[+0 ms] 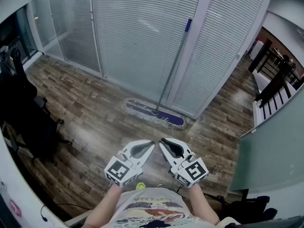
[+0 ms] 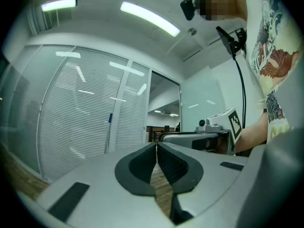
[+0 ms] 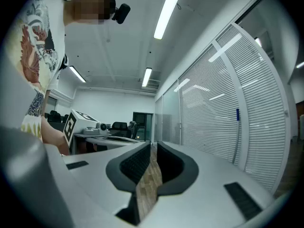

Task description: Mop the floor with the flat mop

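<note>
Mop untouched; task not begun.

**Position.** The flat mop (image 1: 154, 113) stands at twelve o'clock from the person. Its fringed head lies flat on the wood-pattern floor (image 1: 85, 103). Its handle (image 1: 172, 65) leans on the white pillar (image 1: 190, 56) between the blinded glass panels, blue cap uppermost.

**Grippers.** The left gripper (image 1: 152, 143) and right gripper (image 1: 160, 140) are held level at six o'clock, tips almost meeting, well short of the mop. Each has its jaws pressed fully together with nothing between them; only floor shows through the slit.

**Risks, as judged:**
1. The handle is only propped. A push from closed jaws would likely slide it along the pillar and drop it towards three or nine o'clock. The jaws should be spread before they reach the pole.
2. The pole is thin, round and probably smooth, so it could twist or slip between two flat pads once the head drags. Two grips set apart along its length would steady it.
3. The upper end stands close to the glass, and a careless swing could strike it.
4. The dark office chair (image 1: 26, 118) at nine o'clock and the cable (image 1: 59, 204) at seven o'clock could snag the head.
</note>
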Available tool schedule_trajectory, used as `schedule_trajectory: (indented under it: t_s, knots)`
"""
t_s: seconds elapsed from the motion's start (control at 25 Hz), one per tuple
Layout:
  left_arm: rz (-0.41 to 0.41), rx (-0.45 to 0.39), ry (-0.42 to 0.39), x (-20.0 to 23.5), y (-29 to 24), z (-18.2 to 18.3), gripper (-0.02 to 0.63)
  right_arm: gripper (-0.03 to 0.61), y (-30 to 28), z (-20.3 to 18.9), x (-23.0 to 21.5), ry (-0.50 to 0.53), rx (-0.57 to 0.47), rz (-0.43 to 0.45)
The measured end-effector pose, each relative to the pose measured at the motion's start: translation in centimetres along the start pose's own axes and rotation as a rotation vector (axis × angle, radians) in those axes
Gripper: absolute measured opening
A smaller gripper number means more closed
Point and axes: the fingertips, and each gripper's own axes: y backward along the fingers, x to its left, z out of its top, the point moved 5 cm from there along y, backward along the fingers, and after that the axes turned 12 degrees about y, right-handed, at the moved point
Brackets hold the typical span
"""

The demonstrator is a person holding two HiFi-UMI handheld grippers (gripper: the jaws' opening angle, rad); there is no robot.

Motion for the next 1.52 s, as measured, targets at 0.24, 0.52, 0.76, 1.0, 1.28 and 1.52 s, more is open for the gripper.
schedule_trajectory:
  t_s: [0.24, 0.52, 0.76, 1.0, 1.28, 1.52]
  knots:
    - [-0.008, 0.015, 0.001, -0.4, -1.1, -0.3, 0.015, 0.055, 1.1, -0.4, -1.2, -0.008, -0.007, -0.017]
    - [-0.043, 0.031, 0.0, -1.5, -2.5, -0.4, 0.015, 0.055, 3.1, 0.1, -2.1, -0.063, -0.078, -0.004]
    - [-0.053, 0.019, 0.004, -1.6, -2.1, 0.0, 0.015, 0.054, 2.9, -0.1, -1.3, -0.059, -0.03, 0.03]
    - [-0.054, 0.03, 0.009, -1.2, -1.2, -0.5, 0.015, 0.054, 2.4, -0.3, -0.7, 0.005, 0.001, -0.02]
    - [-0.044, 0.025, 0.011, -0.2, -2.7, -0.2, 0.015, 0.054, 1.6, -1.2, -1.9, -0.008, 0.039, -0.028]
    - [-0.025, 0.033, 0.008, 1.3, -4.8, -1.7, 0.015, 0.055, 0.4, -3.8, -3.9, -0.015, 0.059, -0.018]
